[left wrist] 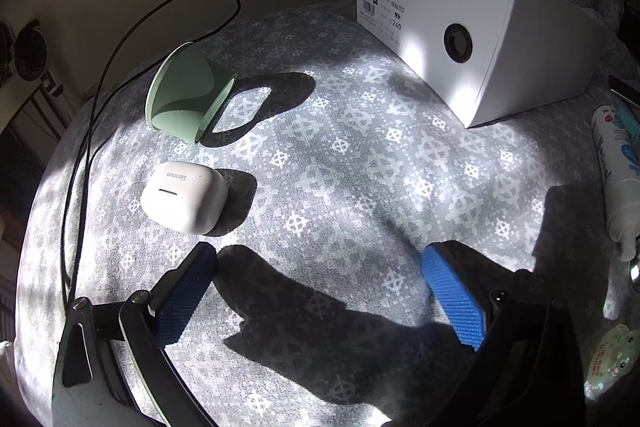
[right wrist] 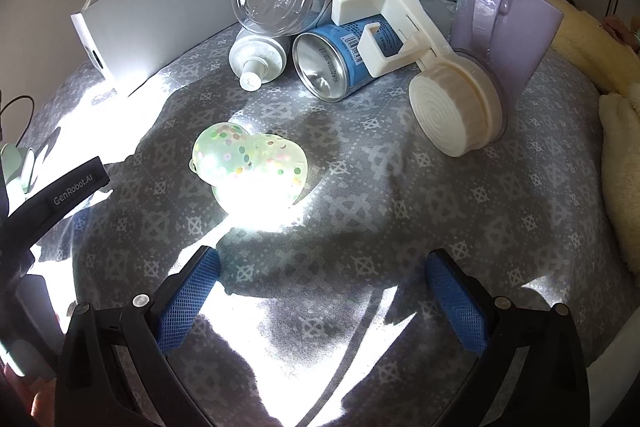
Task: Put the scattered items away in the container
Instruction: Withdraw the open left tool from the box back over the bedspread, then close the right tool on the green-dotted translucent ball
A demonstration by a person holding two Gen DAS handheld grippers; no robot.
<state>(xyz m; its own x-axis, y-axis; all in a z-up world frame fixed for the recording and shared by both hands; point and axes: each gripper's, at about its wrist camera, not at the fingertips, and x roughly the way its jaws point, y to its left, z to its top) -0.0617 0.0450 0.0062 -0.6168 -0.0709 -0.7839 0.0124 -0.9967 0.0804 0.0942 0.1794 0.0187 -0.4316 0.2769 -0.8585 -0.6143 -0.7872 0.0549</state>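
Both tools hover over the patterned bedspread (left wrist: 340, 155), nothing in either. The left hand-held gripper (left wrist: 320, 291) is spread wide, and the white earbud case (left wrist: 185, 195) lies just ahead and to its left, long side running roughly across the fingers. The right hand-held gripper (right wrist: 322, 293) gapes too, with the speckled squishy toy (right wrist: 250, 163) ahead, slightly left. The white box (left wrist: 472, 27) (surely the container) stands farther off, nearer the left one.

You see one green cup (left wrist: 188, 91), one earbud case (left wrist: 185, 195), one white box (left wrist: 480, 31), two cans (right wrist: 344, 59)
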